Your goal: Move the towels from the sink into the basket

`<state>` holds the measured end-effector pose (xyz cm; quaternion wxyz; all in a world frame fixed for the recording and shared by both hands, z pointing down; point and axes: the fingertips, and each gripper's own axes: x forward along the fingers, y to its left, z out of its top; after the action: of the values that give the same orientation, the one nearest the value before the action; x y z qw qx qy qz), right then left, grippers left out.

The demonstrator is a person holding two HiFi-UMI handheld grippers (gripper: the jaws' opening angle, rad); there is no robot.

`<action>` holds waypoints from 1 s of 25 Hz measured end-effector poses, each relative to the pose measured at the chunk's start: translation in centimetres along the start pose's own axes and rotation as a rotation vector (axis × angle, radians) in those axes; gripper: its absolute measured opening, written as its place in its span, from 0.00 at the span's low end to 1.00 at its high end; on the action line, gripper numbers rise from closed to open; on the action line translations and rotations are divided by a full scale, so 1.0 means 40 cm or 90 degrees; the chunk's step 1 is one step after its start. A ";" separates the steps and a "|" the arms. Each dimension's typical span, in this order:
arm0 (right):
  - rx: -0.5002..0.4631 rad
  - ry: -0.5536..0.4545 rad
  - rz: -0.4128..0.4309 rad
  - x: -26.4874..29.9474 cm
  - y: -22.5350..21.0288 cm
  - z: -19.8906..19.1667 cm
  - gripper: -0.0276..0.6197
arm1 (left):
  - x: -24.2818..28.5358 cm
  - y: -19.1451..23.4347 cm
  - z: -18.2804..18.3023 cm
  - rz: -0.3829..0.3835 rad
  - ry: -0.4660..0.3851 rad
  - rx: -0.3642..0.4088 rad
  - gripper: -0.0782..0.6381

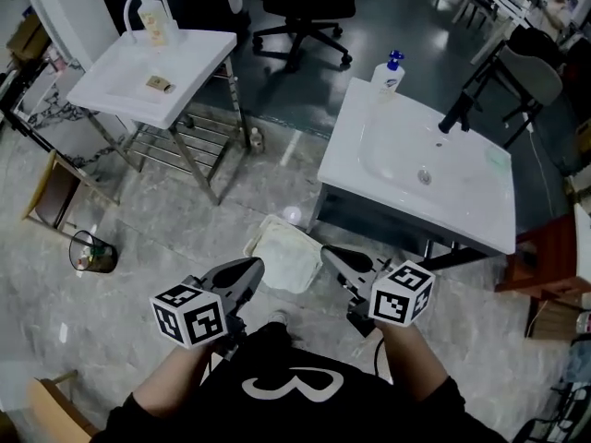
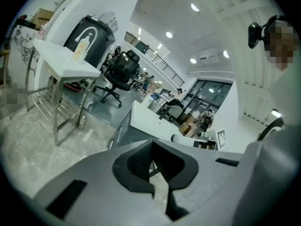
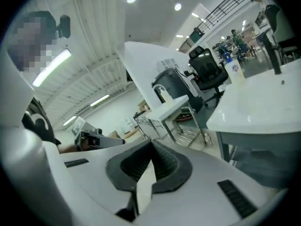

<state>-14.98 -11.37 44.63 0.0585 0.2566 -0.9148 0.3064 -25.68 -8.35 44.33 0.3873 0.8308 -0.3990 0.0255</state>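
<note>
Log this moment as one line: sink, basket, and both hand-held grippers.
sink: empty | basket: on floor, towel inside | left hand-held gripper: shut, empty | right hand-held gripper: shut, empty

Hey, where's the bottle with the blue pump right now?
Head view, upper right: the bottle stands on the far-left corner of the nearer white sink, left of its black faucet.

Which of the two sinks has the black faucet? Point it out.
The right sink, with the black faucet and blue-capped bottle; the left sink shows no black one.
</note>
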 end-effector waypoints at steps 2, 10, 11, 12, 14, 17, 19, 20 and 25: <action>-0.010 -0.048 0.057 -0.065 0.091 0.068 0.05 | -0.028 -0.101 0.019 -0.036 -0.009 0.033 0.12; -0.084 -0.125 0.127 -0.247 0.333 0.183 0.05 | -0.144 -0.394 0.091 -0.133 -0.081 0.173 0.12; -0.087 -0.134 0.130 -0.265 0.349 0.195 0.05 | -0.153 -0.416 0.097 -0.139 -0.084 0.197 0.12; -0.102 -0.138 0.125 -0.281 0.364 0.205 0.05 | -0.162 -0.437 0.103 -0.142 -0.087 0.219 0.12; -0.150 -0.142 0.102 -0.307 0.392 0.222 0.05 | -0.182 -0.474 0.114 -0.151 -0.093 0.246 0.12; -0.197 -0.157 0.081 -0.341 0.433 0.239 0.05 | -0.205 -0.519 0.125 -0.172 -0.108 0.254 0.12; -0.215 -0.165 0.069 -0.356 0.447 0.241 0.05 | -0.210 -0.541 0.126 -0.183 -0.113 0.258 0.12; -0.218 -0.167 0.064 -0.362 0.450 0.239 0.05 | -0.210 -0.549 0.124 -0.188 -0.112 0.260 0.12; -0.212 -0.156 0.044 -0.381 0.438 0.217 0.05 | -0.196 -0.571 0.107 -0.212 -0.101 0.272 0.12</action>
<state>-10.25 2.04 24.32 -0.0222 0.2474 -0.9613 0.1191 -16.55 2.57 24.36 0.1695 0.9471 -0.2719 -0.0203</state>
